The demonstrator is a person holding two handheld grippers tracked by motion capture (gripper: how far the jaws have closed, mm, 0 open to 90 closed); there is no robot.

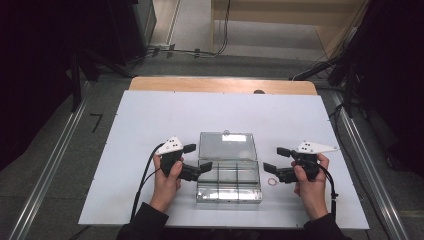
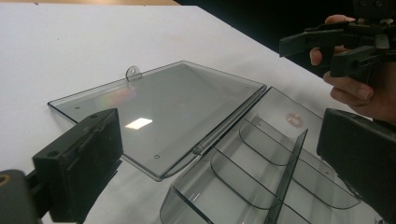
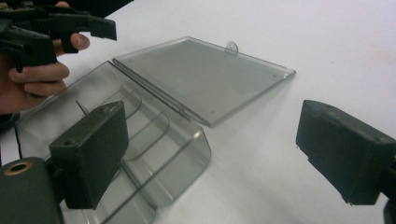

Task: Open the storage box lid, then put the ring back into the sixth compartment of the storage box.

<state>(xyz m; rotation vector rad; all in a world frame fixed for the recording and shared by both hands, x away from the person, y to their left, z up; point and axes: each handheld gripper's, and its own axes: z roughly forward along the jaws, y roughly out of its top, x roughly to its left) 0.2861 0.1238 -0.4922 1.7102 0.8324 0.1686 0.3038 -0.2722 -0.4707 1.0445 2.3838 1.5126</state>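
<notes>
a clear plastic compartment box (image 1: 229, 182) lies mid-table with its lid (image 1: 227, 146) flat open behind it. the left gripper (image 1: 196, 159) and right gripper (image 1: 273, 159) flank it, jaws spread wide, gripping nothing.

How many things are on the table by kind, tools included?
Clear plastic box, lid open: 1
Small reddish ring: 1
Handheld tools: 2, left tool and right tool, both open
Total: 4
</notes>
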